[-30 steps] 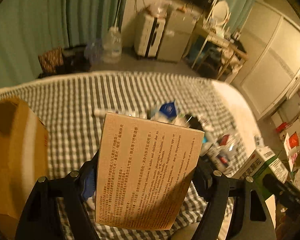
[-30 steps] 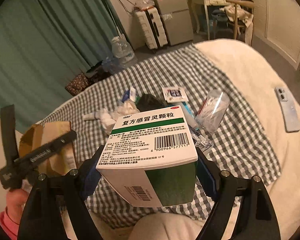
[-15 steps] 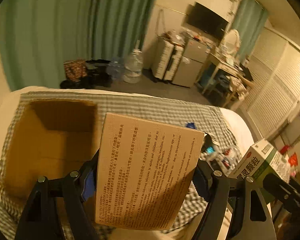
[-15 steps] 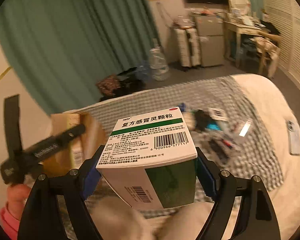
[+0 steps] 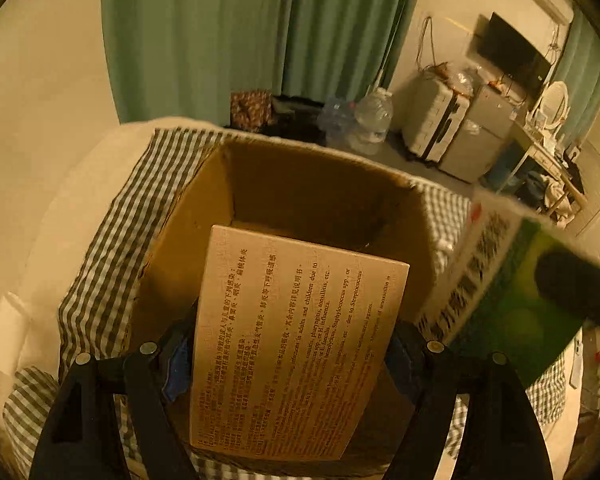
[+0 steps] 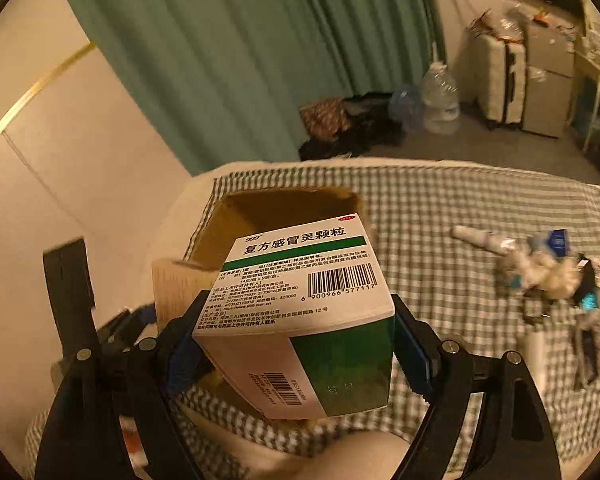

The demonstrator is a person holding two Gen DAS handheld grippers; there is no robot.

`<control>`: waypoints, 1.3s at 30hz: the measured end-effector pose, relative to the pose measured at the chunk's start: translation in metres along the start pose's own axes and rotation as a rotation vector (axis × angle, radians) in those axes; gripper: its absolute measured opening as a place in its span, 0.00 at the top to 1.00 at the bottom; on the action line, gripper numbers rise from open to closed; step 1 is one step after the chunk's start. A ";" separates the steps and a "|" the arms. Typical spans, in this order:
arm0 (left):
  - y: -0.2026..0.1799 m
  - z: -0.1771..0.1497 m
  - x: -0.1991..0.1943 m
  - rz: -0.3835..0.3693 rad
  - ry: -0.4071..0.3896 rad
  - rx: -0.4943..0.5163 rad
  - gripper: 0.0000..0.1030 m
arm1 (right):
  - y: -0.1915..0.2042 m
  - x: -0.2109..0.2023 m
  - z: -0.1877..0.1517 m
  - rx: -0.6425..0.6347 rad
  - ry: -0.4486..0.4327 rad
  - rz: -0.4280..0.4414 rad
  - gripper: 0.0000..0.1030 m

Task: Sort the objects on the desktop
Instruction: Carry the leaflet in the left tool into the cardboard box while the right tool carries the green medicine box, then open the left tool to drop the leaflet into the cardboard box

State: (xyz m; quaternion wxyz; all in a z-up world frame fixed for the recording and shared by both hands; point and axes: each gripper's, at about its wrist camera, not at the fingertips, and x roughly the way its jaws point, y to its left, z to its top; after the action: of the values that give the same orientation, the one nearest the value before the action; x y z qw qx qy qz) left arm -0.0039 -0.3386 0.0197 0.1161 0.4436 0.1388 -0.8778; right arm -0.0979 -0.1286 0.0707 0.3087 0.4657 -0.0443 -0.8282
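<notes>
My left gripper is shut on a flat tan medicine box with printed text and holds it over the open brown cardboard carton. My right gripper is shut on a white and green medicine box with a barcode. That box shows blurred at the right of the left wrist view. In the right wrist view the carton lies just behind the green box, with the tan box and the left gripper to its left.
The carton stands on a checked cloth over a bed. A pile of small loose items and a white tube lie on the cloth at the right. Green curtain, water bottles and suitcases stand beyond the bed.
Both grippers have swung left, away from the pile of items and toward the carton. The tan box now hangs over the carton's opening. The green box has come close beside it.
</notes>
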 end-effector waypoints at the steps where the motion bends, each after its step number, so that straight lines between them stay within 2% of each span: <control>1: 0.003 -0.001 0.006 0.005 0.008 0.007 0.23 | 0.001 0.008 0.002 0.006 0.002 0.009 0.19; 5: 0.002 0.001 0.015 -0.021 0.002 0.018 0.20 | 0.008 0.021 0.008 0.004 -0.005 0.010 0.19; 6: 0.002 0.001 0.018 -0.020 -0.003 0.016 0.16 | 0.009 0.021 0.010 0.008 -0.014 0.011 0.17; 7: 0.001 0.001 0.019 -0.016 -0.001 0.014 0.07 | 0.008 0.021 0.011 0.010 -0.019 0.011 0.17; 9: -0.003 0.001 0.021 -0.004 0.008 0.006 0.02 | 0.009 0.019 0.013 0.008 -0.038 -0.014 0.17; 11: -0.006 0.002 0.019 0.006 0.003 0.001 0.02 | 0.009 0.013 0.012 0.004 -0.070 -0.039 0.15; 13: -0.009 0.000 0.016 0.014 0.007 0.003 0.02 | 0.010 0.003 0.017 0.006 -0.106 -0.025 0.10; 18: -0.002 -0.007 -0.008 0.059 -0.021 -0.040 0.02 | 0.012 -0.022 0.026 0.004 -0.143 -0.011 0.10; 22: 0.011 -0.013 -0.022 0.074 -0.029 -0.091 0.02 | 0.018 -0.031 0.023 -0.008 -0.142 0.017 0.10; 25: 0.012 -0.018 -0.029 0.084 -0.030 -0.089 0.02 | 0.011 -0.031 0.012 -0.016 -0.127 0.004 0.10; 29: -0.010 -0.023 -0.034 0.073 -0.038 -0.028 0.02 | -0.029 -0.039 -0.009 0.038 -0.120 -0.047 0.10; 32: -0.046 -0.029 -0.033 0.006 -0.038 0.023 0.02 | -0.077 -0.052 -0.024 0.109 -0.110 -0.105 0.10; 35: -0.090 -0.039 -0.028 -0.068 -0.040 0.092 0.01 | -0.125 -0.068 -0.038 0.149 -0.099 -0.213 0.10; 39: -0.148 -0.057 -0.010 -0.146 0.019 0.149 0.00 | -0.178 -0.084 -0.063 0.209 -0.090 -0.296 0.10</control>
State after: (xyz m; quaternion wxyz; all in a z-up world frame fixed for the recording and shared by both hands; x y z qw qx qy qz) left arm -0.0042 -0.1795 0.0164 0.0172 0.4480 0.1063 -0.8875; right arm -0.0994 0.0748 0.0336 0.1310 0.4590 -0.0748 -0.8756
